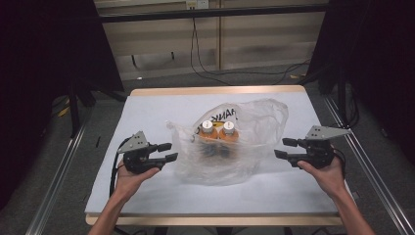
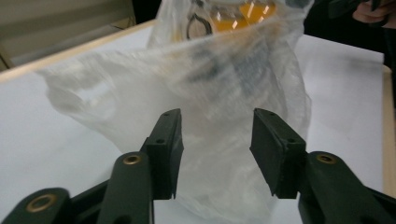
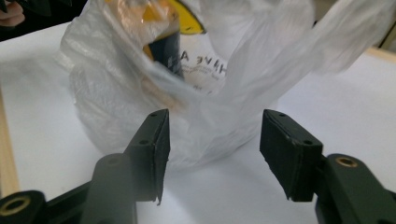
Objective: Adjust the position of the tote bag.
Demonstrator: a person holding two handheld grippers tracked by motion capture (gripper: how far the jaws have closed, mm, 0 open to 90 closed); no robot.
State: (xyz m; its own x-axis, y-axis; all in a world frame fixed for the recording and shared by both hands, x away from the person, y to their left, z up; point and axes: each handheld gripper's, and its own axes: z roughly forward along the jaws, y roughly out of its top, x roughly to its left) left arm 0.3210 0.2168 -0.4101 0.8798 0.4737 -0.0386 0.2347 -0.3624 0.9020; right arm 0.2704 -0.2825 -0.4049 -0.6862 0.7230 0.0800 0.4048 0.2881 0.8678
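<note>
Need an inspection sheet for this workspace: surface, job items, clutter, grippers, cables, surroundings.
Surface: white mat on a wood-edged table, flat.
Job's things: clear plastic bag at centre, holding two orange bottles with white caps, upright, side by side.
Clutter: nothing seen.
Grippers: left gripper open, beside the bag's left edge; right gripper open, just off its right edge. Neither grips it.
Cables: black cables on the floor behind the table.
Surroundings: dark curtains either side, pale wall behind.

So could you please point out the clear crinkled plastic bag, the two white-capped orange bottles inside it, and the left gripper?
clear crinkled plastic bag [image 1: 254, 115]: high view, upper right fold.
white-capped orange bottles [image 1: 208, 126]: high view, left bottle's white cap.
left gripper [image 1: 170, 152]: high view, between its open jaw tips.
</note>
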